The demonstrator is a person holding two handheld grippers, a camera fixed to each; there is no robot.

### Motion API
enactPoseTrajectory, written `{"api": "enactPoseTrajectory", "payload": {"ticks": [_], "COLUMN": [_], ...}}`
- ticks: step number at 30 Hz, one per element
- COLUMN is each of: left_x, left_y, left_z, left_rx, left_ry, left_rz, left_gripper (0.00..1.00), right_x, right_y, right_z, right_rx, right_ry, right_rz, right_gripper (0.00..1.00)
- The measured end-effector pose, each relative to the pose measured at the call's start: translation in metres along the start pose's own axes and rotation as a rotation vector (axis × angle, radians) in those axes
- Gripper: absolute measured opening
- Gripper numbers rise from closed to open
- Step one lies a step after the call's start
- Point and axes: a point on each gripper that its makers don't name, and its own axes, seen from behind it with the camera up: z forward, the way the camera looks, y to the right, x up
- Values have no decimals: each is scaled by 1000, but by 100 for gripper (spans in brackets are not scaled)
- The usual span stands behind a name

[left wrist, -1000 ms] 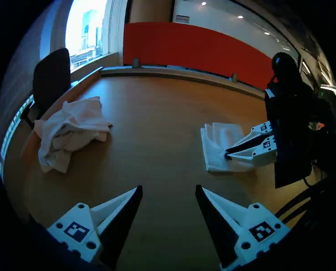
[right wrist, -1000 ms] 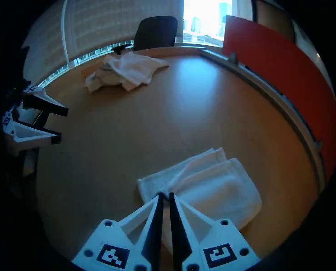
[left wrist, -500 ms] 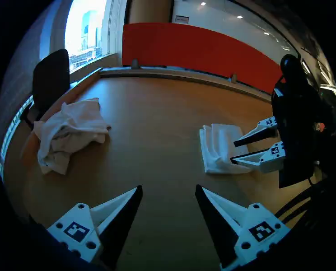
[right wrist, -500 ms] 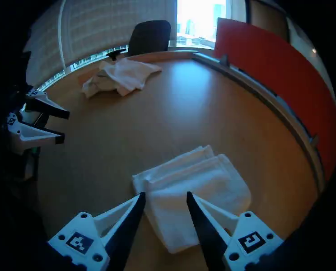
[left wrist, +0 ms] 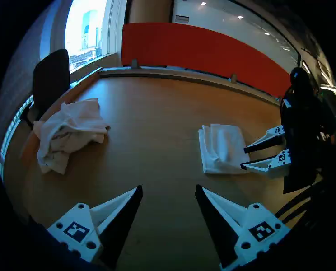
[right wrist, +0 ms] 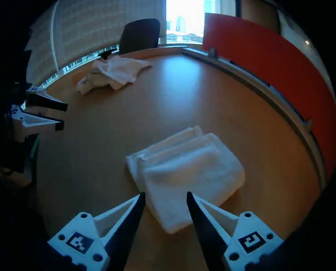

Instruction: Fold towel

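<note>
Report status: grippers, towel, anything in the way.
Left gripper open, empty. Right gripper open at the folded towel near edge, not gripping. It lies flat on the table. Crumpled towel far side, not in the way.

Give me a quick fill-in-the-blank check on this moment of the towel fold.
1. The right gripper is ____ and holds nothing.
2. The towel just ahead of it lies ____ on the table.
3. The crumpled towel lies near the ____ chair.
Missing words: open; folded; black.
</note>
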Motion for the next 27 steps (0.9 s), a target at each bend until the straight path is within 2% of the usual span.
{"api": "enactPoseTrajectory", "payload": {"ticks": [9,22,27], "left_x": [1,-2,-3], "left_y": [2,5,5], "left_z": [1,3,3], "left_rx": [-4,-7,-7], "left_ry": [-1,-5,-6], "left_rz": [7,6,5], "left_gripper": [86,86,86], "right_x": [-22,-51,-55], "right_y": [7,8,8], "right_z": [-11,-5,-3], "right_rx": [-27,-42,-40], "right_ry": [-11,-54,-63], "right_rz": [47,71,88], "right_gripper": [70,70,59]}}
